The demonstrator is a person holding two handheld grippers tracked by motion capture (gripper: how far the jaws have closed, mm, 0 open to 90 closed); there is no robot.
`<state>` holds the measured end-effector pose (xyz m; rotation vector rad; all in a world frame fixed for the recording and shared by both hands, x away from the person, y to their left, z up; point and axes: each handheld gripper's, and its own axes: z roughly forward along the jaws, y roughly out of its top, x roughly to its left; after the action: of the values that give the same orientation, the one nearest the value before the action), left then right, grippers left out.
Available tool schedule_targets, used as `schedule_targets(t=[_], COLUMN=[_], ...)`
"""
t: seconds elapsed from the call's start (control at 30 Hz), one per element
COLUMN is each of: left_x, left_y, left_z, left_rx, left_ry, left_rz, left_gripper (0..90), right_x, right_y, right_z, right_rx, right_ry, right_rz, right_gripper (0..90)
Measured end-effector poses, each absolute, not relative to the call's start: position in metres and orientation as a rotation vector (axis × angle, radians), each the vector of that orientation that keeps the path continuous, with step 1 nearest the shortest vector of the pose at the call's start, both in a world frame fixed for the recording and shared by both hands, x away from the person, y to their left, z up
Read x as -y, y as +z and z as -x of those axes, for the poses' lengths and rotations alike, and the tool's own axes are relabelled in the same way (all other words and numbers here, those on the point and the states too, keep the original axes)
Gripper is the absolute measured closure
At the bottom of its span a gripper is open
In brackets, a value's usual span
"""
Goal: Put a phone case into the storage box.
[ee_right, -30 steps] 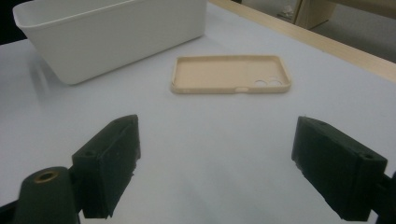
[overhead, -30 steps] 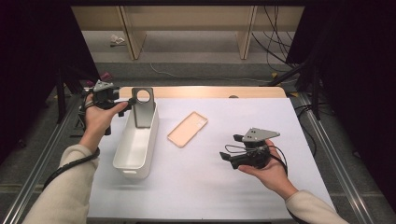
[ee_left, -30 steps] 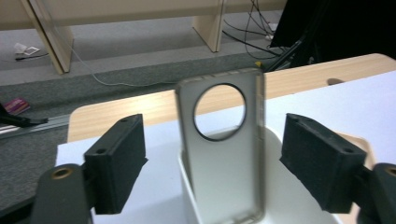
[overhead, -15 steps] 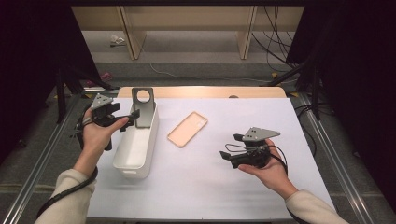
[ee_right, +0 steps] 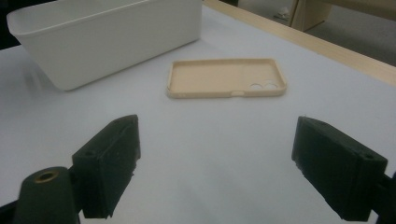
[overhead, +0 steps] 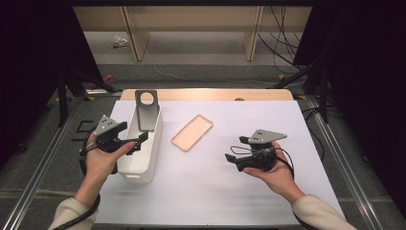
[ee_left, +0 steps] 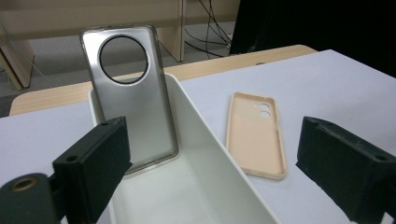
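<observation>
A clear grey phone case [overhead: 147,109] [ee_left: 132,95] with a round camera hole leans upright against the far end of a long white bin [overhead: 141,143] [ee_left: 210,161] [ee_right: 112,37]. A beige phone case [overhead: 192,132] [ee_left: 256,134] [ee_right: 225,77] lies open side up on the white table, right of the bin. My left gripper [overhead: 136,140] [ee_left: 219,172] hovers at the bin's near left side, open and empty, pointing at the grey case. My right gripper [overhead: 238,152] [ee_right: 217,163] is open and empty above the table's right half, aimed at the beige case.
The white table surface [overhead: 215,191] ends at a wooden strip [overhead: 206,94] along the far edge. Metal rails [overhead: 344,158] run down both sides. Beyond the table are wooden furniture legs [overhead: 136,33] and cables [overhead: 282,28] on the floor.
My left gripper has let go of the grey case and drawn back toward the near left side of the bin. The case stays leaning in the bin. My right gripper has barely moved.
</observation>
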<state>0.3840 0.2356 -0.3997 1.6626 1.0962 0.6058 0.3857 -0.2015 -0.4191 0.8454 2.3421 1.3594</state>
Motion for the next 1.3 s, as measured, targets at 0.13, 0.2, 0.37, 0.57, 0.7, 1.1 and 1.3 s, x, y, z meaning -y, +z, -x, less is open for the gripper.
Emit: schedule_targets(t=[0.13, 0.2, 0.37, 0.57, 0.7, 1.1, 1.3], left_x=[-0.230, -0.226, -0.218, -0.214, -0.212, -0.200, -0.181], left_y=[-0.402, -0.404, -0.407, -0.404, -0.403, -0.394, -0.389], left_z=[-0.369, -0.364, -0.362, -0.361, -0.361, -0.355, -0.358], left_rx=[-1.066, -1.046, -1.019, -0.992, -0.982, -0.944, -0.902], left_ry=[0.627, 0.627, 0.628, 0.637, 0.646, 0.699, 0.711], left_rz=[-1.647, -1.653, -1.679, -1.677, -1.684, -1.733, -1.786], left_gripper=[9.5, 9.6, 9.5, 9.5, 9.5, 38.5, 71.9], right_x=[0.200, 0.200, 0.200, 0.202, 0.203, 0.207, 0.210], right_y=[-0.419, -0.418, -0.418, -0.418, -0.417, -0.415, -0.412], right_z=[-0.387, -0.388, -0.388, -0.389, -0.389, -0.389, -0.385], right_rx=[-2.343, -2.343, -2.338, -2.333, -2.328, -2.312, -2.297], right_ry=[1.362, 1.364, 1.370, 1.371, 1.374, 1.381, 1.394], right_rz=[-0.843, -0.847, -0.848, -0.855, -0.860, -0.871, -0.870], right_gripper=[16.2, 16.2, 16.1, 16.1, 16.1, 16.1, 16.1])
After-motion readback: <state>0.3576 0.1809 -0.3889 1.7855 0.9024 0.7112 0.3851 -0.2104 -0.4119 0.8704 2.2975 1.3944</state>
